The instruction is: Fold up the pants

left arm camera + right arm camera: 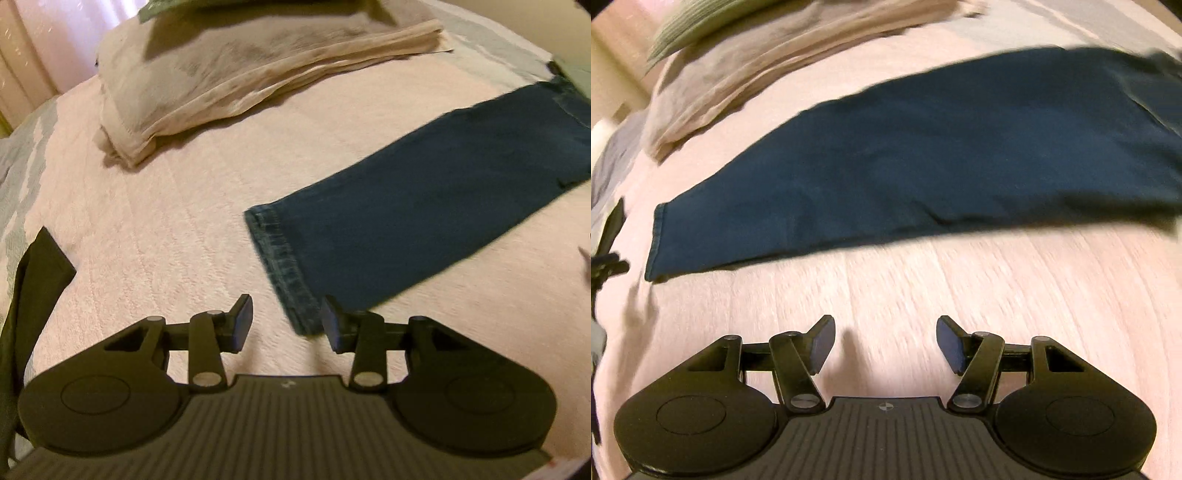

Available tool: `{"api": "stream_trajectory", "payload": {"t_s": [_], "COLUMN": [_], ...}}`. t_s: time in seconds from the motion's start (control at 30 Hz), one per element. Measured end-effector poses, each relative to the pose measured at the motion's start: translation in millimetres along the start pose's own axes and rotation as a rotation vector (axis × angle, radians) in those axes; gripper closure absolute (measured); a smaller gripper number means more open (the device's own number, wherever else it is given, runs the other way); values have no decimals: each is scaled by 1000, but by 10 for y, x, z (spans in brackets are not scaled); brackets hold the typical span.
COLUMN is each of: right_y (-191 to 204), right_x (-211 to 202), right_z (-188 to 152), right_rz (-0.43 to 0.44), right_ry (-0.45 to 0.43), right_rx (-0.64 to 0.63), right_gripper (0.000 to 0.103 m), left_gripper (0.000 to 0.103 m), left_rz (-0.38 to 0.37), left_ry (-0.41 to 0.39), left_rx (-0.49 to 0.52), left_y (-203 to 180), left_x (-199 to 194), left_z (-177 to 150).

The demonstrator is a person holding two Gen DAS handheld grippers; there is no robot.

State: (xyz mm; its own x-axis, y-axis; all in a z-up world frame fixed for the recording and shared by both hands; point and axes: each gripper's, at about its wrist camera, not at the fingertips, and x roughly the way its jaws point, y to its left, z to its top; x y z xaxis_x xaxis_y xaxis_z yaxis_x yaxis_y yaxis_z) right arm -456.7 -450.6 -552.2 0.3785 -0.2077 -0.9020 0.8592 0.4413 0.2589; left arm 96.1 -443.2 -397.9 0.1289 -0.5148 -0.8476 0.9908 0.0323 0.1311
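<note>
pants (424,206) of dark blue denim are laid flat and lengthwise on a pale pink bedspread (166,229), the legs stacked into one long strip. in the left wrist view the stitched hem (284,269) is seen nearest the camera, and the strip runs away up and to the right, towards the edge of the picture. the left gripper (287,319) is held with its jaws spread and nothing between them, just above the bedspread; the corner of the hem lies just in front of the right-hand finger (330,325), though contact cannot be made out. in the right wrist view the pants (923,155) are stretched across the middle of the picture, hem to the left. the right gripper (885,341) is likewise released and empty, over bare bedspread, apart from the near edge of the denim. a folded beige cloth (236,74) is piled beyond the pants, with something green (687,29) on top of it. a dark strap (33,288) is seen at the left edge. both views are blurred.
</note>
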Motion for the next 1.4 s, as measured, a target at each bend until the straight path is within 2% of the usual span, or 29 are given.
{"api": "stream_trajectory", "payload": {"t_s": [0.2, 0.4, 0.47, 0.63, 0.8, 1.07, 1.2, 1.4], "right_y": [-64, -183, -201, -280, -318, -490, -572, -646], "right_x": [-435, -918, -1074, -1392, -1656, -2022, -2163, -2280], "right_z": [-122, -78, -37, -16, -11, 9, 57, 156], "right_rz": [-98, -234, -260, -250, -217, -210, -222, -218], "right_ry": [-30, -41, -36, 3, 1, -54, -89, -134], "right_rx": [9, -87, -119, -113, -96, -52, -29, -5], "right_gripper": [43, 36, 36, 34, 34, 34, 34, 34], "left_gripper": [68, 66, 61, 54, 45, 24, 19, 14], "left_rz": [-26, -29, -42, -37, -47, -65, -107, -114], "left_ry": [-4, 15, 23, 55, 64, 85, 87, 56], "left_rx": [1, -27, -56, -120, -163, -197, -274, -262], "left_y": [-272, -681, -812, -1138, -1442, -1811, -1916, -2055], "left_x": [-260, -639, -793, -1128, -1404, -1586, -1622, -1691], "left_z": [9, 64, 75, 139, 232, 359, 440, 600]}}
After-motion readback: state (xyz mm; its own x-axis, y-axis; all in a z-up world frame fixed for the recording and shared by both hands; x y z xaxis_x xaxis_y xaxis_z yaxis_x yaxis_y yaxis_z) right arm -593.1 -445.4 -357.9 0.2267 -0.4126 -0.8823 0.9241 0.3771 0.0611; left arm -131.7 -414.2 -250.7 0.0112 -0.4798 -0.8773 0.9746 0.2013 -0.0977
